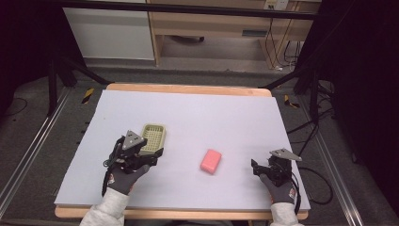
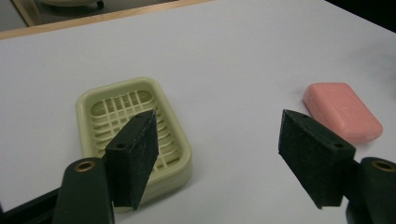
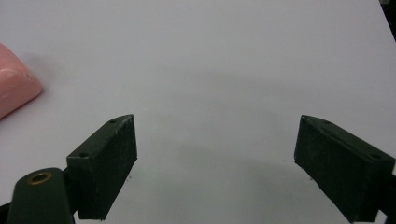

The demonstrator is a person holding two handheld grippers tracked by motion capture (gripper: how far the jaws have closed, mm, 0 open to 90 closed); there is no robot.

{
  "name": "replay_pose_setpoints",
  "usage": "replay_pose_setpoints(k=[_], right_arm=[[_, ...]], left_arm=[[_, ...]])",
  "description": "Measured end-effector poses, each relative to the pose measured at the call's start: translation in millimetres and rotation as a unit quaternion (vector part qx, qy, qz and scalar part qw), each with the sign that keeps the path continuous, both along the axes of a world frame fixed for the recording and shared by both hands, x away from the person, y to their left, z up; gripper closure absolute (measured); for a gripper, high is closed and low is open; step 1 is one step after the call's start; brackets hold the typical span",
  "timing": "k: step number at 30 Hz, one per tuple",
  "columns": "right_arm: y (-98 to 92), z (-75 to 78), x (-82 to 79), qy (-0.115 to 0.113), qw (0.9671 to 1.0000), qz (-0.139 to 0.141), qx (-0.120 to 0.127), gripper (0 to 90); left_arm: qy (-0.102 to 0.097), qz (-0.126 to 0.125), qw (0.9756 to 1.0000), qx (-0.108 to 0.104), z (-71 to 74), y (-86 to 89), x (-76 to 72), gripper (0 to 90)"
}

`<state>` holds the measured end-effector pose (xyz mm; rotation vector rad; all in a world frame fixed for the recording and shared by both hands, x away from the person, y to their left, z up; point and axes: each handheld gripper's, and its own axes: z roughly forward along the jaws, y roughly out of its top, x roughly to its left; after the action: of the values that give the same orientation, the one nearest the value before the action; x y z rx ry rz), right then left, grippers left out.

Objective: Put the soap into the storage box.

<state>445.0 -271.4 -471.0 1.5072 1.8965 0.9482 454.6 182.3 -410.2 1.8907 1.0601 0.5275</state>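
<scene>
A pale green slotted soap dish (image 1: 153, 136) lies left of centre on the light sheet, with nothing in it. A pink bar of soap (image 1: 211, 161) lies flat to its right, apart from it. My left gripper (image 1: 154, 158) is open just at the dish's near edge. In the left gripper view the left gripper (image 2: 218, 123) has one jaw over the soap dish (image 2: 116, 105), and the soap (image 2: 343, 112) lies beyond the other. My right gripper (image 1: 263, 165) is open to the right of the soap. The right gripper (image 3: 217, 126) holds nothing, and the soap (image 3: 14, 88) sits at the left edge of its view.
The table (image 1: 211, 113) has a pale sheet on a wooden top whose edges show at front and back. Beyond it stand a wooden cabinet (image 1: 211, 23) and black stand legs (image 1: 301, 75). Cables (image 1: 320, 136) trail on the floor at the right.
</scene>
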Motion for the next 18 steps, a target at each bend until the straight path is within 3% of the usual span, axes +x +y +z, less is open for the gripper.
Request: replay_pose_setpoints(k=[18], right_arm=[[1.4,-0.3,-0.1,0.0,1.0,-0.001,-0.004,13.3]], left_arm=[[0.003,-0.022,0.9998,0.003,-3.3,-30.9,6.8,27.1]])
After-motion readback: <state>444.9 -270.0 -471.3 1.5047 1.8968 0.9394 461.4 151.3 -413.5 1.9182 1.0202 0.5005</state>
